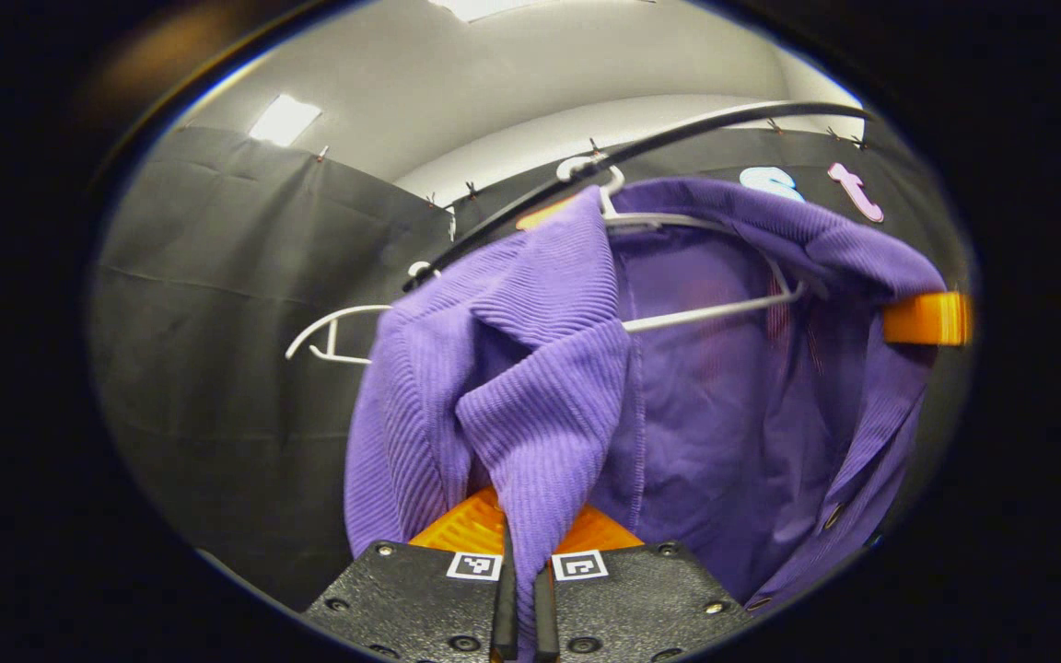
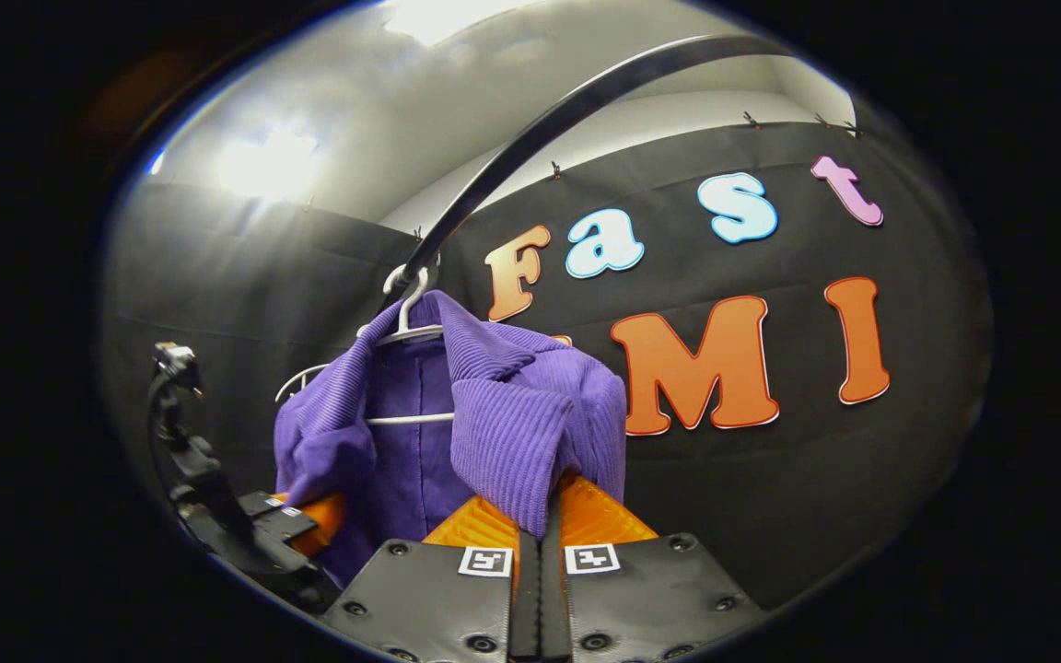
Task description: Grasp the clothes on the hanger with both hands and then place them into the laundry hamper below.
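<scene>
Left gripper (image 1: 523,552) & right gripper (image 2: 537,539) pinching purple garment (image 1: 540,368), black cloth wall (image 1: 217,368)

A purple ribbed garment (image 1: 540,368) with a smoother purple lining hangs on a white hanger (image 1: 705,313). Left of it hangs another white hanger (image 1: 332,331). The rail (image 1: 641,152) above is black; the ceiling (image 1: 494,74) is white.

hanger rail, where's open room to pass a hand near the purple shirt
Open air lies between the rail and the booth's cloth wall, right of the purple shirt. It is crowded at the shirt: both the left gripper and right gripper pinch its front edges, with an empty hanger alongside.
</scene>
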The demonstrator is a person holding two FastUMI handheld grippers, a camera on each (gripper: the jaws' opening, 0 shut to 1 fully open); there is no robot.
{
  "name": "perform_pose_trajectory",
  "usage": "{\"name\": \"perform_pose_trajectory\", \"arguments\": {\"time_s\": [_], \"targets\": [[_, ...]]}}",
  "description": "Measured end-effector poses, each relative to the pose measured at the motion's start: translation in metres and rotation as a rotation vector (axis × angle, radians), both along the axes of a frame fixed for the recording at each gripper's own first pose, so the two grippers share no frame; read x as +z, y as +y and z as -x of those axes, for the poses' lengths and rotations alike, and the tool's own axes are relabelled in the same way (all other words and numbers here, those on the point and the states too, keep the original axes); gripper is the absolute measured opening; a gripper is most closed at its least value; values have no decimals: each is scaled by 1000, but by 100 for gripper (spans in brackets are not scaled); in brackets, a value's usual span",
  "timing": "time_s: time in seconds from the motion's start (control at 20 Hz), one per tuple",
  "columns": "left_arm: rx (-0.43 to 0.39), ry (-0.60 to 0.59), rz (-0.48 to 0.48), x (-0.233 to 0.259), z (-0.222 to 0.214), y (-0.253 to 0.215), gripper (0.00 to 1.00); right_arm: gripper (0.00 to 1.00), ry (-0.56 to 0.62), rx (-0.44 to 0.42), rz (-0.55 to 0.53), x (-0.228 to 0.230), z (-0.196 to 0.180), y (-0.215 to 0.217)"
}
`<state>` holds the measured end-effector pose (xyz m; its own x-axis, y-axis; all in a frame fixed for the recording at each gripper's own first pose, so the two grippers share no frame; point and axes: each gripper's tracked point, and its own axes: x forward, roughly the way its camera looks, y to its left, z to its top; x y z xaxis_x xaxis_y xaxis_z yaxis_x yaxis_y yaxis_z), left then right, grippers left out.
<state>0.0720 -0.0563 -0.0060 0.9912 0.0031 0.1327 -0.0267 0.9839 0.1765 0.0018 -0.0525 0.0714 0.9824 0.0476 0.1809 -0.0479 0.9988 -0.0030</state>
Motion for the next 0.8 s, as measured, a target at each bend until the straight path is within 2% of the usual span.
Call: {"name": "perform_pose_trajectory", "arguments": {"time_s": [0.2, 0.4, 0.45, 0.5, 0.8], "targets": [[102, -114, -8, 77, 12, 49, 5, 8, -54, -63, 33, 13, 0, -9], [131, -188, 97, 139, -3, 90, 10, 7, -108, -108, 48, 34, 1, -18], [144, -204, 113, 149, -11, 103, 5, 7, -115, -119, 46, 37, 1, -21], [156, -217, 124, 157, -19, 114, 7, 7, -121, -126, 41, 40, 1, -23], [104, -210, 176, 175, -87, 149, 5, 7, -152, -141, 17, 49, 4, -27]]}}
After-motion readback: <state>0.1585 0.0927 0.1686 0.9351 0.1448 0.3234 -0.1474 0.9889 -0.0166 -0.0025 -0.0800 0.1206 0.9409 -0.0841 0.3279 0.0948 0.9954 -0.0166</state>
